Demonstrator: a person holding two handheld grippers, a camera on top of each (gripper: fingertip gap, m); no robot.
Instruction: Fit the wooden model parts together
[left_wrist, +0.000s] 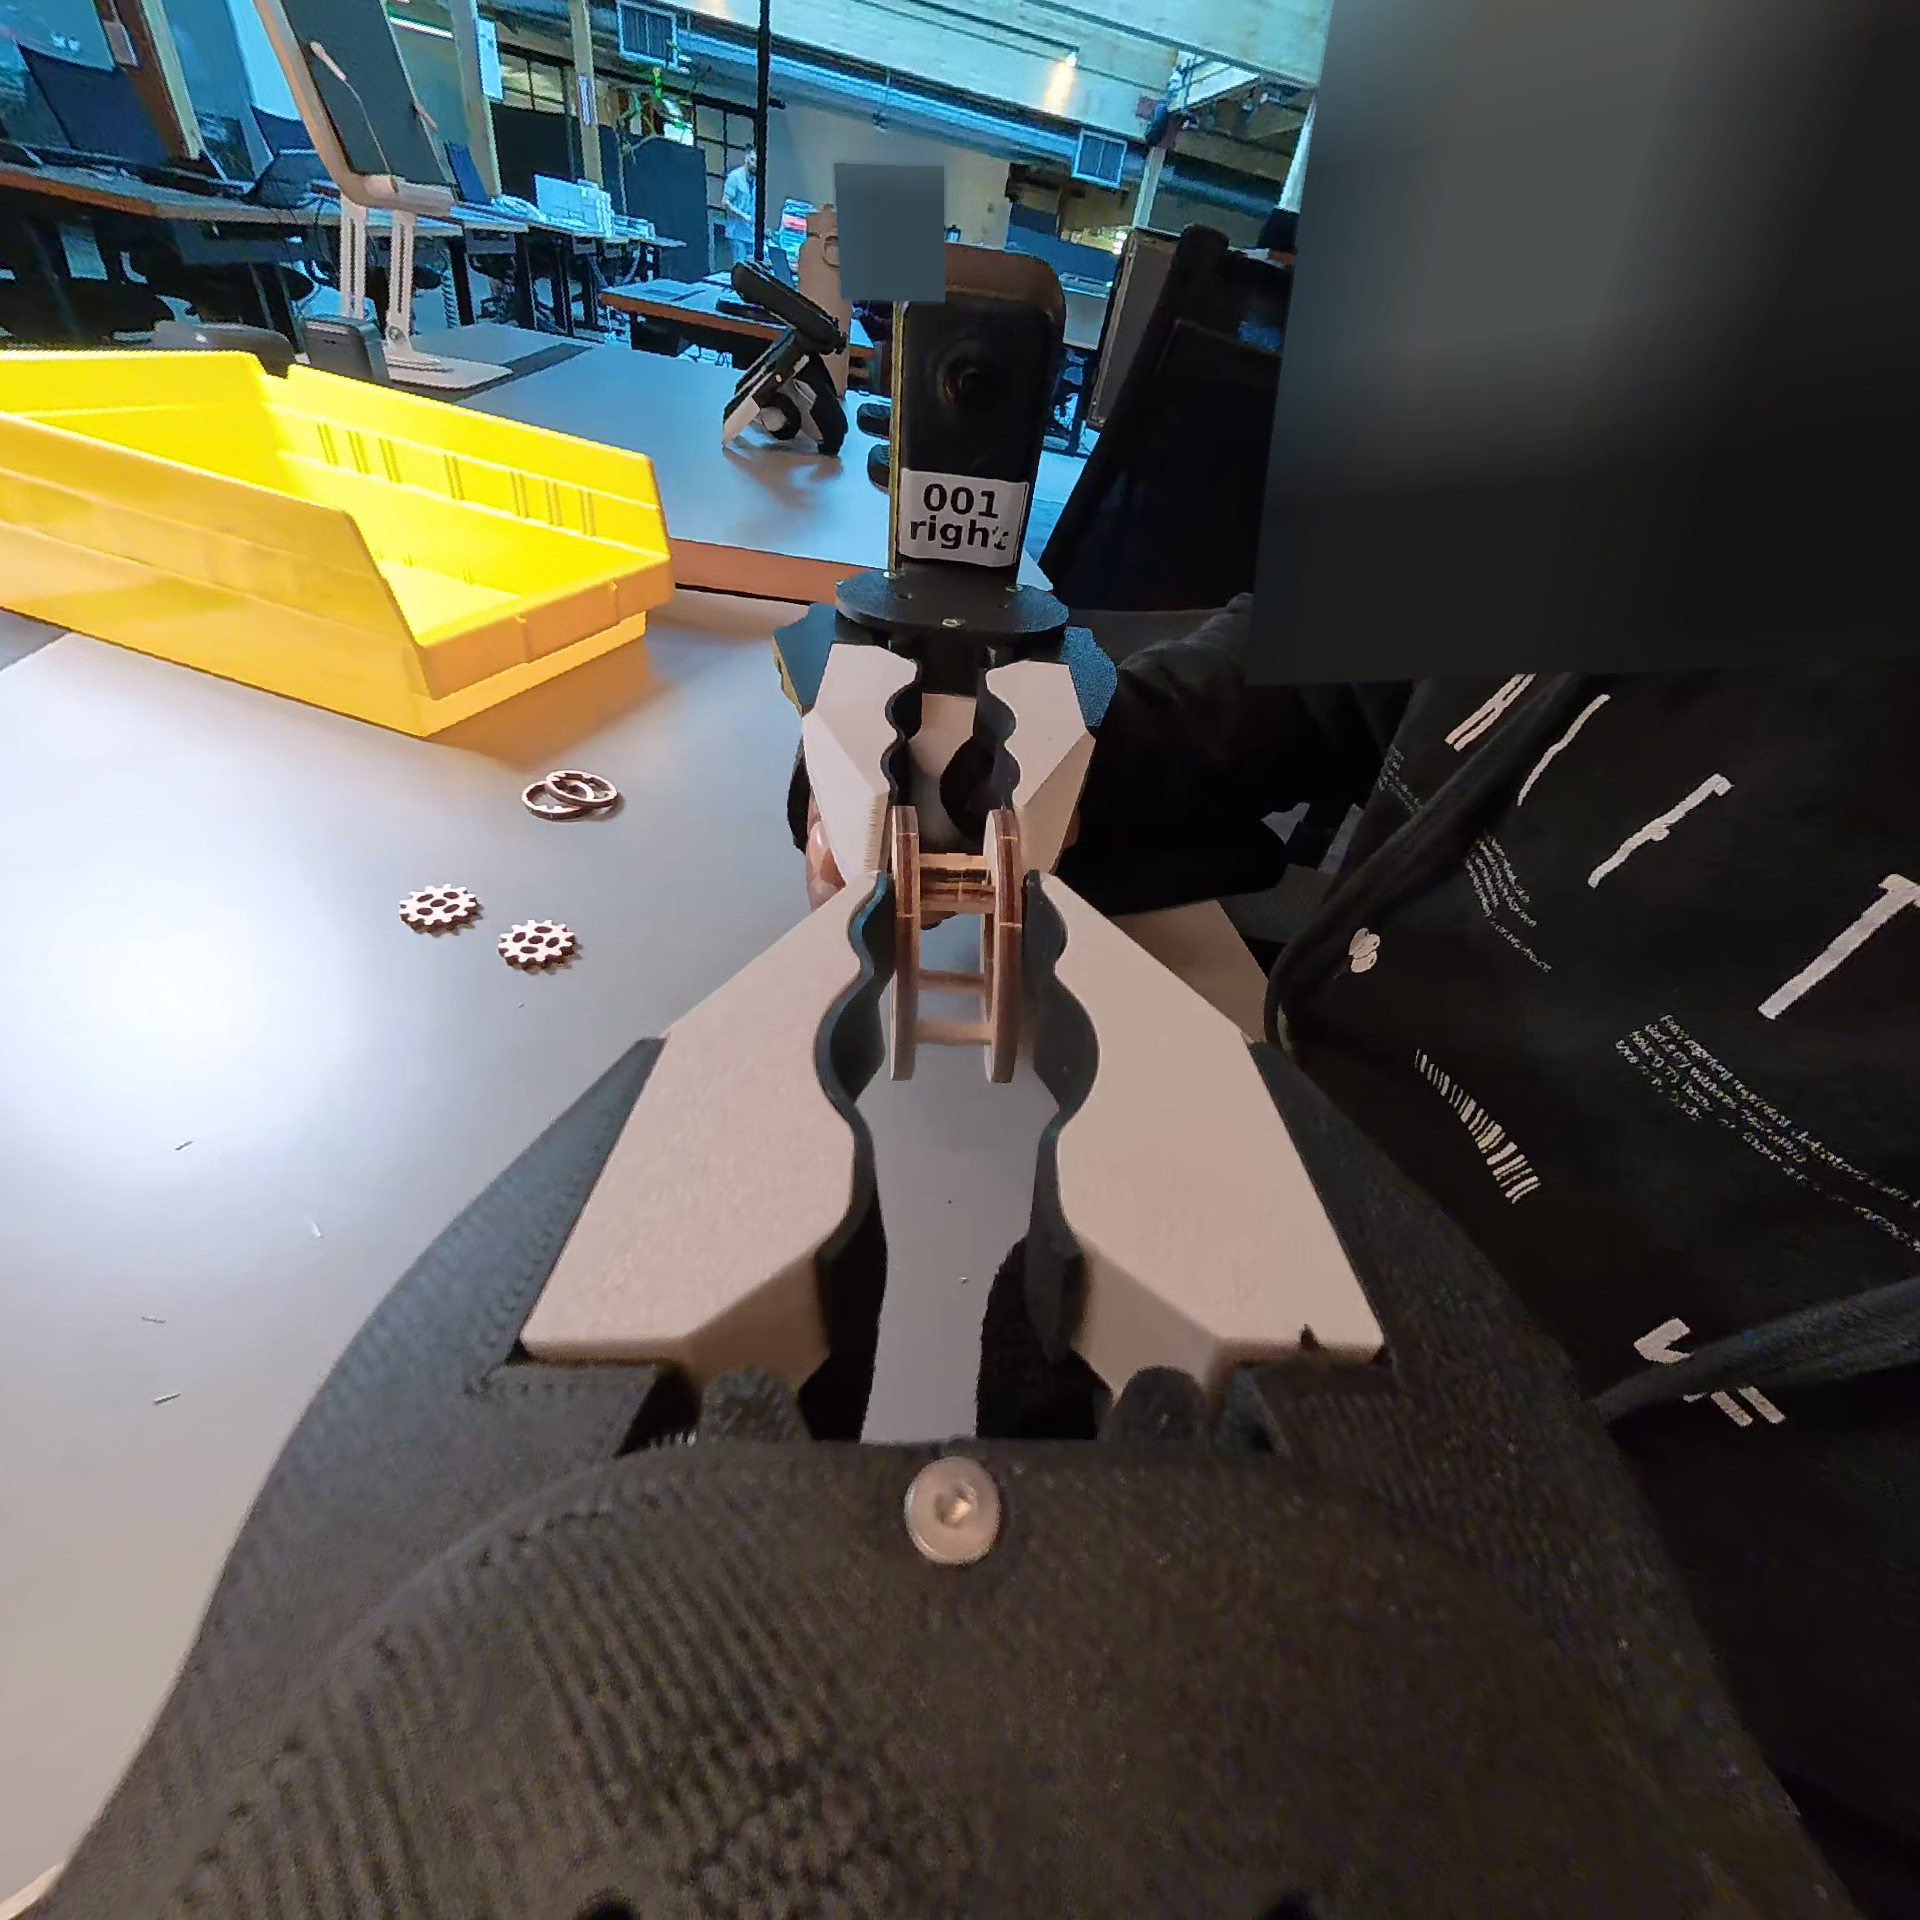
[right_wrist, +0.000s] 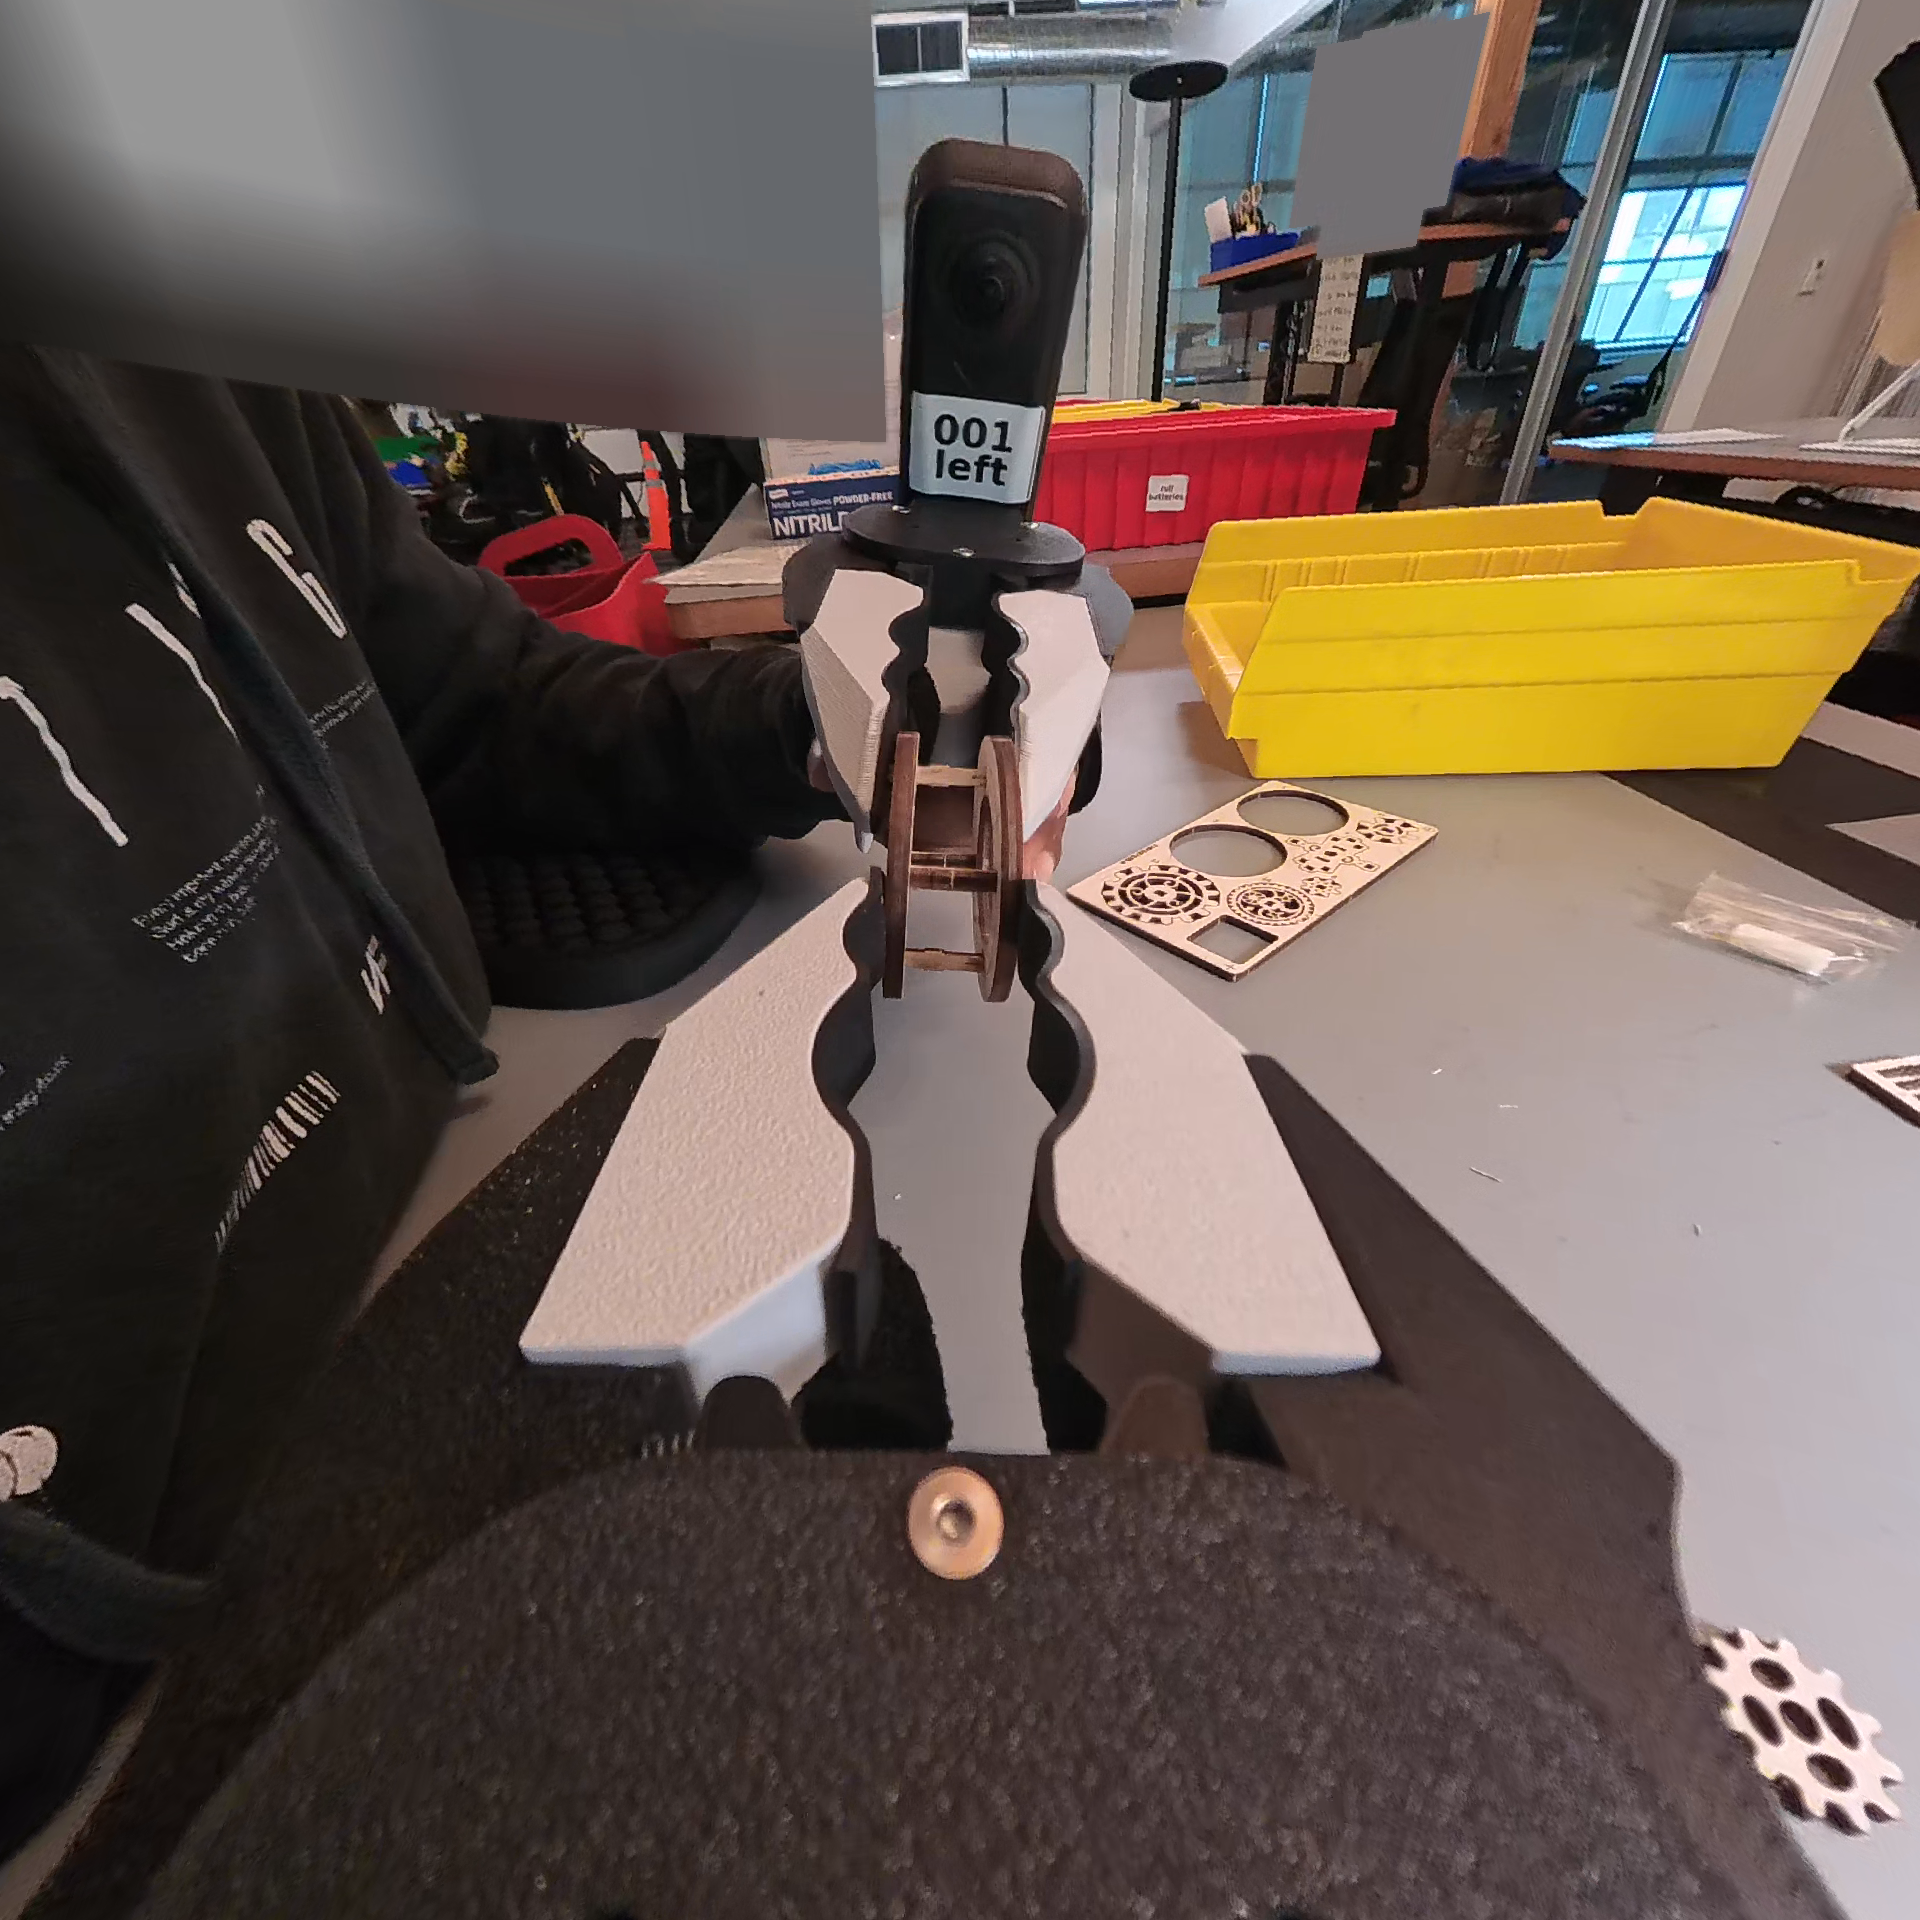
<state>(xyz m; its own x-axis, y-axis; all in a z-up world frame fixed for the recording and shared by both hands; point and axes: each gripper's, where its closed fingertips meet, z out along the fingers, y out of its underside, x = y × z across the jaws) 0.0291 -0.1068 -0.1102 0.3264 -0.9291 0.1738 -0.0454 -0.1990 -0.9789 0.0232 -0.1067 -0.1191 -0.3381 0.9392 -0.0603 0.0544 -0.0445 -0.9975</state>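
Note:
A small wooden wheel assembly (left_wrist: 1004, 966), two round discs joined by crossbars, is held in the air above the grey table (left_wrist: 312, 1143). My left gripper (left_wrist: 956, 896) is shut on its near end, a fingertip against each disc. My right gripper (left_wrist: 951, 831) faces it from the far side and is shut on the other end. In the right wrist view the same assembly (right_wrist: 1000, 883) sits between my right gripper (right_wrist: 951, 896) and the left gripper (right_wrist: 945, 800) opposite. Two loose wooden gears (left_wrist: 438, 908) (left_wrist: 537, 945) and a pair of wooden rings (left_wrist: 569, 795) lie on the table to the left.
A yellow bin (left_wrist: 312, 540) stands at the back left, and it also shows in the right wrist view (right_wrist: 1538, 634). A laser-cut wooden parts sheet (right_wrist: 1252, 878), a small plastic bag (right_wrist: 1787, 925) and one gear (right_wrist: 1803, 1745) lie on the table. A person in a dark hoodie (left_wrist: 1610, 1039) sits close behind. My two grippers' fingertips are within a few centimetres of each other. From either gripper's tips it is about 20 centimeters to the gear (right_wrist: 1803, 1745). The left camera catches it too, in the left wrist view (left_wrist: 543, 936).

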